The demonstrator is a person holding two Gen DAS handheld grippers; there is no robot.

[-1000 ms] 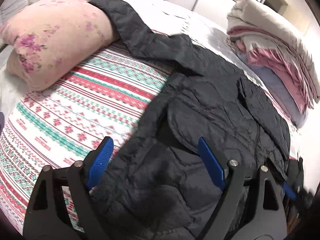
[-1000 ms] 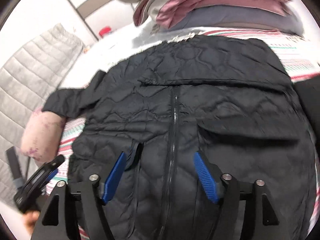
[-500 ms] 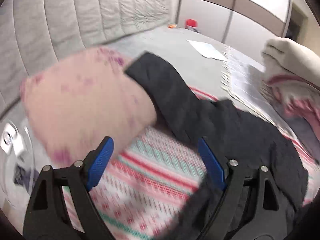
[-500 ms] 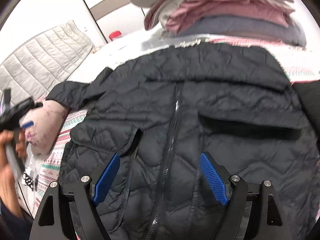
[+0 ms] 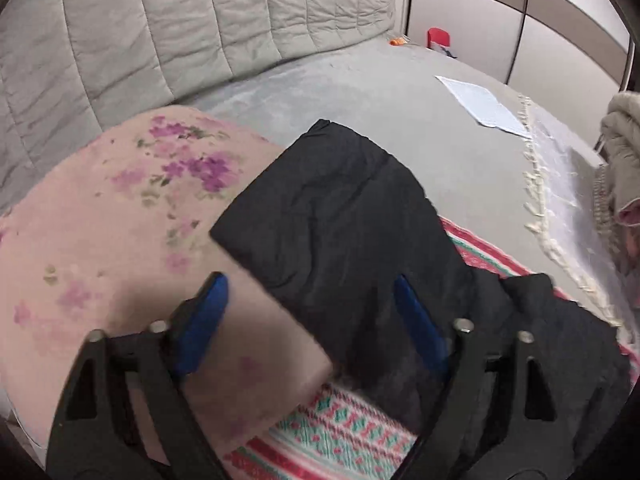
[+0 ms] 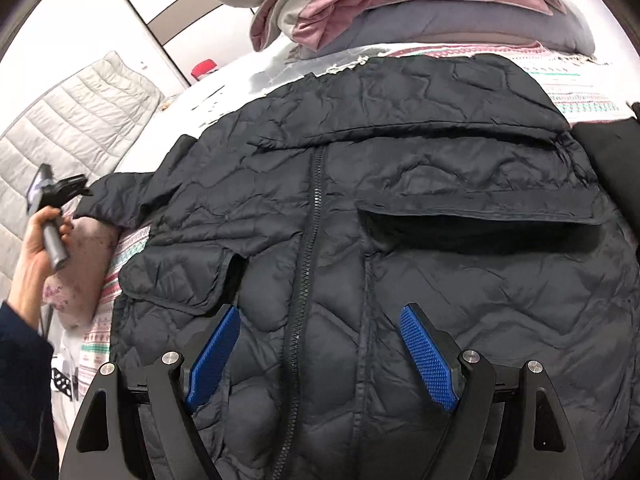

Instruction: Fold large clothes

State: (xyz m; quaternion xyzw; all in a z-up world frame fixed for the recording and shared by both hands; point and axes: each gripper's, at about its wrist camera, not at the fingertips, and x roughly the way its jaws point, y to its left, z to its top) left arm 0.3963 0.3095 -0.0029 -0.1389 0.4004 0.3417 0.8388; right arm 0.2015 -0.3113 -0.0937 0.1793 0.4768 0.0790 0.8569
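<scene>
One jacket (image 6: 400, 208), one floral pillow (image 5: 100, 240), one sheet of paper (image 5: 484, 106), one red container (image 5: 439, 37), one bedding stack (image 6: 420, 4), two claws (image 5: 310, 320) (image 6: 320, 352).

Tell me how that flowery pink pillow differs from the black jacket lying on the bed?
The pillow is pale pink with purple flowers; the jacket is plain black and quilted. The pillow is plump; the jacket lies spread flat, zipped shut. One jacket sleeve drapes over the pillow. Both rest on the bed.
</scene>
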